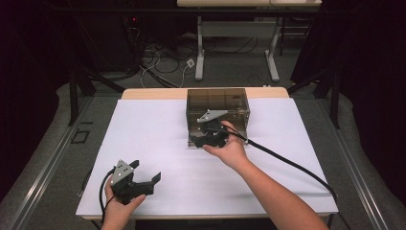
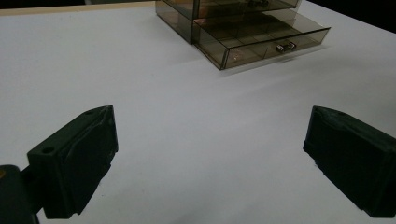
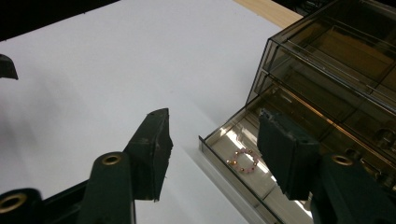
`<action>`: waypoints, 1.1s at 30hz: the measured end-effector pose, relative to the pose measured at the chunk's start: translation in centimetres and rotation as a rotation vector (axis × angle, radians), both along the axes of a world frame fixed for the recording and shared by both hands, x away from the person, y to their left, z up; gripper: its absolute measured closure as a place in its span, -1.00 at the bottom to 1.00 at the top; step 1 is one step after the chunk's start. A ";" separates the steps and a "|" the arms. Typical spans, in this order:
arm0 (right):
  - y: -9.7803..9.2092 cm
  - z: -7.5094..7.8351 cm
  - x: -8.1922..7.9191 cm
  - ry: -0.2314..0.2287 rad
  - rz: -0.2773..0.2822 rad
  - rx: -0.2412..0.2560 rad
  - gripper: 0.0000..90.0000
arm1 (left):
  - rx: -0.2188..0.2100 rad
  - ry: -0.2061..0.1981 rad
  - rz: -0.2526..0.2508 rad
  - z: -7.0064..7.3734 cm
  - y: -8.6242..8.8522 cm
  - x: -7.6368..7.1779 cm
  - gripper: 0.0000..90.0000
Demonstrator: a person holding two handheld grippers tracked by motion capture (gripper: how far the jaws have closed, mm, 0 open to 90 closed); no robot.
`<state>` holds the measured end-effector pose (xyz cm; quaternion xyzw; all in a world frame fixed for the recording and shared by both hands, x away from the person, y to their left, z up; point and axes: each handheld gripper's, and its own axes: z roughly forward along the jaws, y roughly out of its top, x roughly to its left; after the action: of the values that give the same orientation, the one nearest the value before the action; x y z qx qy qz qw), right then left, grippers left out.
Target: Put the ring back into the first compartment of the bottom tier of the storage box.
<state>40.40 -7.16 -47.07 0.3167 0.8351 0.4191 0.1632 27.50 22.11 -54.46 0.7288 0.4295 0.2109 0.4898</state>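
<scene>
Left tool (image 1: 143, 179) sits low at the near left, gripped from below in the left hand (image 1: 119, 203), jaws spread wide with nothing between them. Right forearm stretches forward across the middle, right hand (image 1: 230, 148) cupping the right tool (image 3: 212, 144), its jaws apart too, apparently tipped downward.

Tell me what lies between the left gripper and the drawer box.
Nothing: in the left gripper view, bare white table runs from the left gripper to the drawer box.
</scene>
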 end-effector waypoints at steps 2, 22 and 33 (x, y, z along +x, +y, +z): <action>-0.1 0.0 -0.2 0.003 0.003 -0.015 0.03 | 0.000 0.001 0.002 0.0 0.0 0.0 -0.93; -2.9 -2.2 -1.2 0.049 -0.027 -0.005 0.74 | 0.003 0.004 -0.003 -0.1 -0.2 0.1 -0.94; -4.1 -3.1 -1.8 0.067 -0.024 -0.002 1.00 | -0.003 0.009 0.001 -0.1 -0.2 0.0 -0.94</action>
<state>38.56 -11.23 -50.14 0.3404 0.8368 0.4053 0.1404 27.50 21.94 -54.54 0.7288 0.4325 0.2070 0.4889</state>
